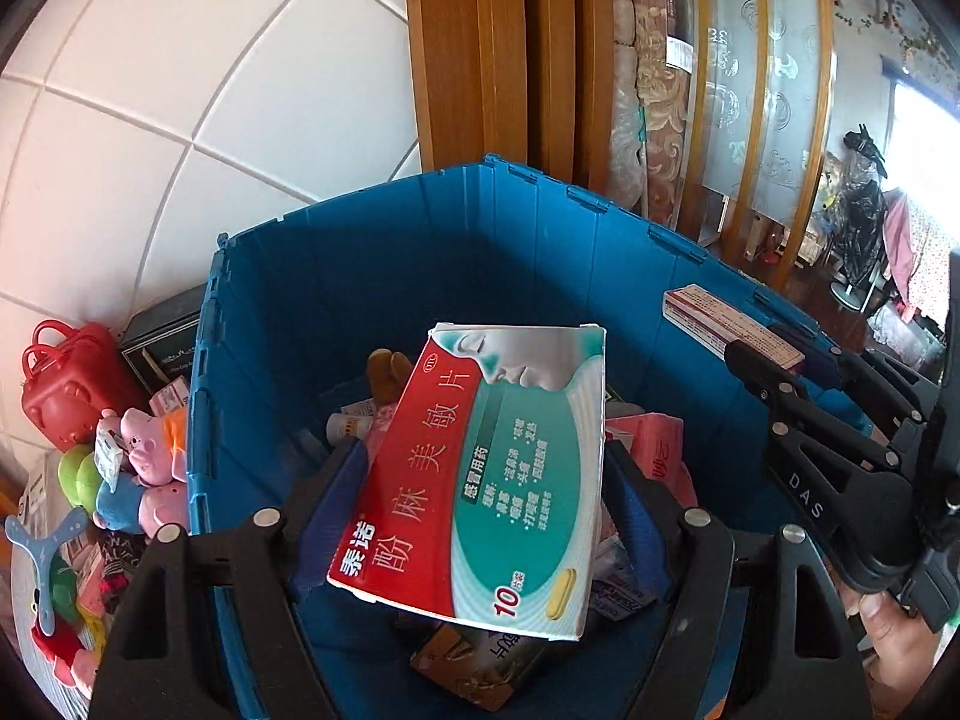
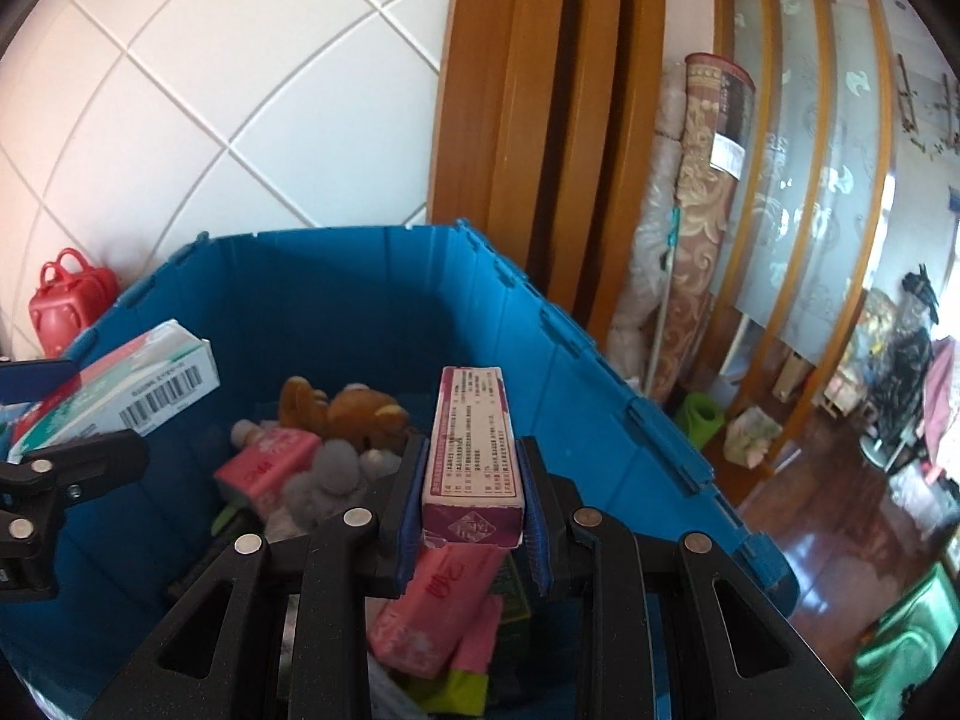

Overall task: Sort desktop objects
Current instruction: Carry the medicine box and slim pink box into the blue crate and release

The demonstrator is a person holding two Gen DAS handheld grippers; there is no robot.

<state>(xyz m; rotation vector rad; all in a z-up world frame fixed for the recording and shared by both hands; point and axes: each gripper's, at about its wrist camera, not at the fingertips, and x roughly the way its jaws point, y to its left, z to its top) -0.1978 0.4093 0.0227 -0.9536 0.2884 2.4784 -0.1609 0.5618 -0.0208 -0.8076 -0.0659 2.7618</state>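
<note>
I'm working in a home, by the look of it: white tiled wall (image 2: 180,90), a wooden door frame (image 2: 540,120) with frosted patterned glass panels (image 1: 738,90), rolled rugs (image 2: 696,228) leaning beside it, glossy wood floor (image 2: 840,516), and plush toys (image 1: 144,468) heaped beside a blue crate (image 1: 420,252).

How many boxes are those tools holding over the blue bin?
2: the red-and-teal medicine box in the left tool, the narrow purple box in the right tool. More boxes lie below.
</note>
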